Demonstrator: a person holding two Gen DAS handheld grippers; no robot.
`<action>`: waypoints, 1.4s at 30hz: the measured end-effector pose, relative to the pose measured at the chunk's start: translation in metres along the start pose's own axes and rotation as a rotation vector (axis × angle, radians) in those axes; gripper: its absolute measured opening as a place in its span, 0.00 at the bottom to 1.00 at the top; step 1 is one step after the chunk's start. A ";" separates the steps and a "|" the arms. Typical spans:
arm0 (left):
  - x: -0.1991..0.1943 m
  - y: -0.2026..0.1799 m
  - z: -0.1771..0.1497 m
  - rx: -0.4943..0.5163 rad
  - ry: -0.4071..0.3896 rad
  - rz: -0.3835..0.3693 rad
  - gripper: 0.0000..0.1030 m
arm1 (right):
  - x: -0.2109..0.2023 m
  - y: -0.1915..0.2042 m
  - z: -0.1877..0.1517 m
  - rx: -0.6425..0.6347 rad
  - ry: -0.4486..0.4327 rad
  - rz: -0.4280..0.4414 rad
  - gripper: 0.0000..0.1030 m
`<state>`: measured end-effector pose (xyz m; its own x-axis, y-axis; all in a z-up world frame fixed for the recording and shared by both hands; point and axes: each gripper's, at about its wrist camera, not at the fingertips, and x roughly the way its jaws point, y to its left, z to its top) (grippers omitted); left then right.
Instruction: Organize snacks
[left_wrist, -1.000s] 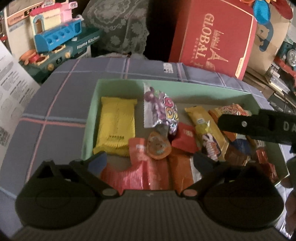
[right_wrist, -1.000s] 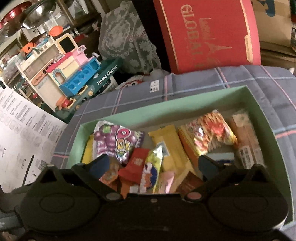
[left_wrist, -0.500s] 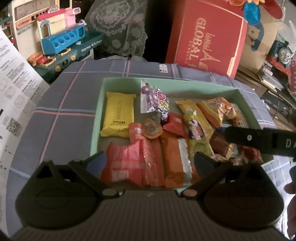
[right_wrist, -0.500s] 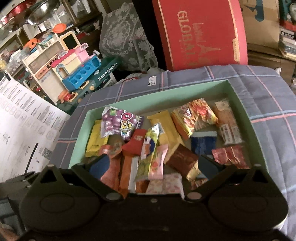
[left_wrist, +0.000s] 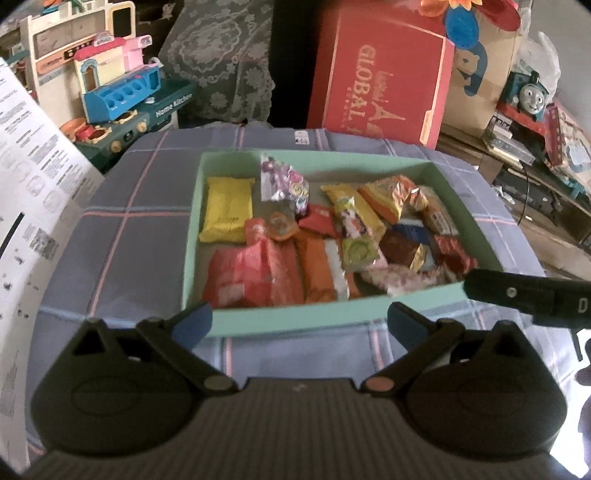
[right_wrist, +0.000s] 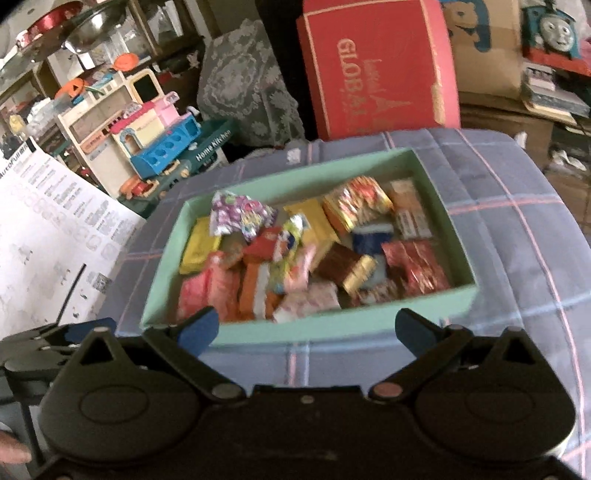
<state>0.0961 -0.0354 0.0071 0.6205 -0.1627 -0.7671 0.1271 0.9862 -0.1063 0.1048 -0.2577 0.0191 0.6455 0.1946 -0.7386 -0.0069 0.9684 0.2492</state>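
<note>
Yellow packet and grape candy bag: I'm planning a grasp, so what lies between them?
Bare box floor, in the left wrist view: yellow packet, grape candy bag.

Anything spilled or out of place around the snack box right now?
Nothing spilled: all snacks sit inside the green box, none on the checked cloth. Inside, they lie jumbled and overlapping toward the right; only the yellow pack lies alone at the left.
</note>
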 end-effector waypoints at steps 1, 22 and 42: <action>-0.001 0.001 -0.005 -0.003 0.002 -0.002 1.00 | -0.002 -0.003 -0.005 0.001 0.005 -0.004 1.00; 0.005 0.024 -0.060 -0.043 0.091 0.062 1.00 | 0.001 -0.011 -0.065 0.030 0.136 -0.133 1.00; 0.015 0.032 -0.063 -0.051 0.128 0.130 1.00 | 0.011 -0.006 -0.070 0.014 0.189 -0.145 1.00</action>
<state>0.0606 -0.0041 -0.0476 0.5255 -0.0318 -0.8502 0.0110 0.9995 -0.0306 0.0585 -0.2506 -0.0348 0.4846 0.0811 -0.8710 0.0863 0.9864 0.1398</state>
